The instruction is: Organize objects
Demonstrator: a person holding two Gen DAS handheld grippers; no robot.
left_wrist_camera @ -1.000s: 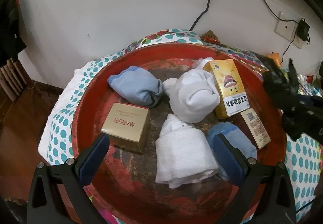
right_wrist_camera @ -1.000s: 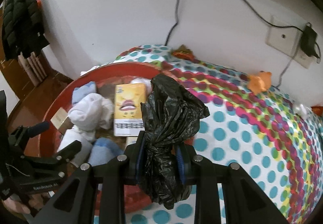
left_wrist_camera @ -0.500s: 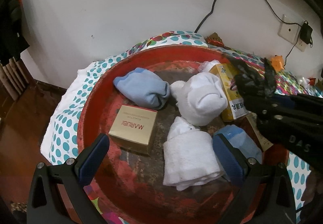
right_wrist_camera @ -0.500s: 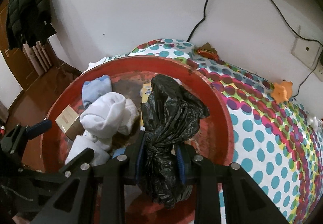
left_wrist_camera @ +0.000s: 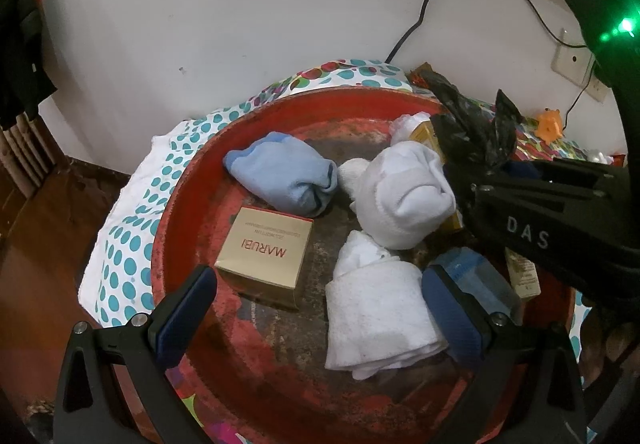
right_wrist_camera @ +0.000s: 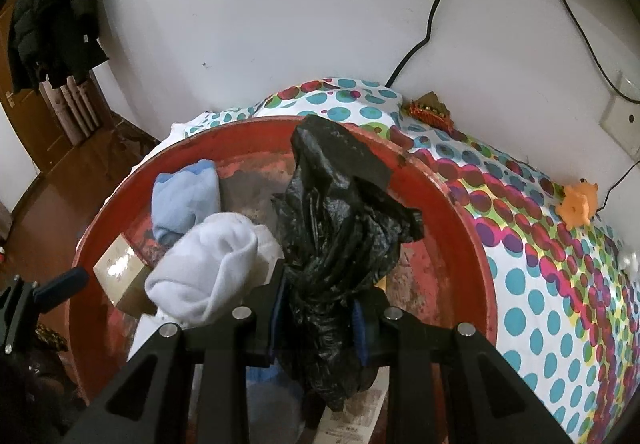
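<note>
My right gripper (right_wrist_camera: 318,318) is shut on a crumpled black plastic bag (right_wrist_camera: 340,228) and holds it above the round red tray (right_wrist_camera: 476,240). In the left wrist view the same bag (left_wrist_camera: 468,132) hangs over the tray's far right side. The tray (left_wrist_camera: 188,180) holds a light blue sock (left_wrist_camera: 282,176), a white sock bundle (left_wrist_camera: 404,196), a folded white cloth (left_wrist_camera: 376,312), a gold box (left_wrist_camera: 266,248) and a second blue sock (left_wrist_camera: 476,276). The bag mostly hides a yellow box. My left gripper (left_wrist_camera: 316,308) stands open over the tray's near side, with nothing between its fingers.
The tray sits on a polka-dot cloth (right_wrist_camera: 560,284) against a white wall. An orange toy (right_wrist_camera: 576,202) and a small red-gold ornament (right_wrist_camera: 430,110) lie on the cloth to the right. A cable (right_wrist_camera: 436,0) runs down the wall. Wooden floor (left_wrist_camera: 44,244) lies to the left.
My right gripper has carried the black bag leftwards from over the cloth to above the tray, covering the yellow box. The left gripper has stayed in place, open.
</note>
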